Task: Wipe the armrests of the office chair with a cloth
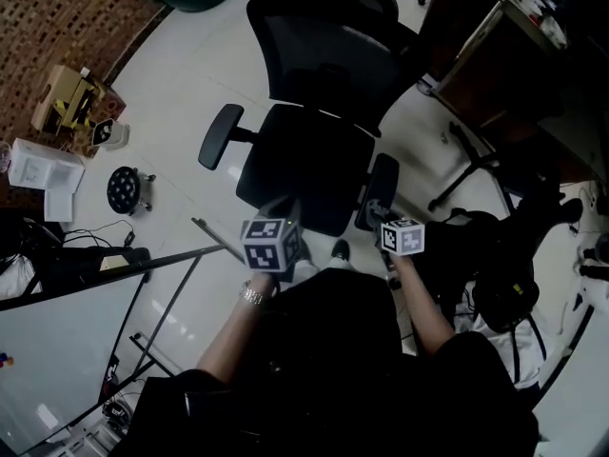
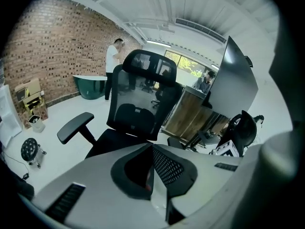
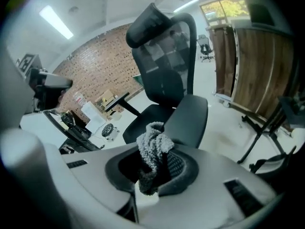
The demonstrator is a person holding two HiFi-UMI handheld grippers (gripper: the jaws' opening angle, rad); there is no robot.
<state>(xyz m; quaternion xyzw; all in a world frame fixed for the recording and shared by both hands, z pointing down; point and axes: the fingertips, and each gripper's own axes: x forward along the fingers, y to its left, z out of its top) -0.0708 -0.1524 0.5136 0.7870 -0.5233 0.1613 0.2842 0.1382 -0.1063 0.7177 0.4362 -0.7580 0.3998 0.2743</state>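
Observation:
The black office chair (image 1: 314, 112) stands in front of me, with its left armrest (image 1: 221, 136) and right armrest (image 1: 383, 181) both in sight. My right gripper (image 1: 373, 213) hovers at the near end of the right armrest, shut on a crumpled grey cloth (image 3: 153, 149). In the right gripper view (image 3: 151, 175) the cloth sticks up from the jaws, with the armrest pad (image 3: 190, 120) just beyond it. My left gripper (image 1: 284, 208) is over the seat's front edge, shut and holding nothing (image 2: 153, 168). It faces the chair back (image 2: 138, 97) and left armrest (image 2: 75, 127).
On the floor to the left are cardboard and white boxes (image 1: 46, 165) and a small round black wheeled object (image 1: 125, 188). A wooden desk (image 1: 495, 65) and another chair's base (image 1: 466, 165) stand to the right. A slanted board (image 1: 67, 341) is at lower left. People stand far back (image 2: 113, 63).

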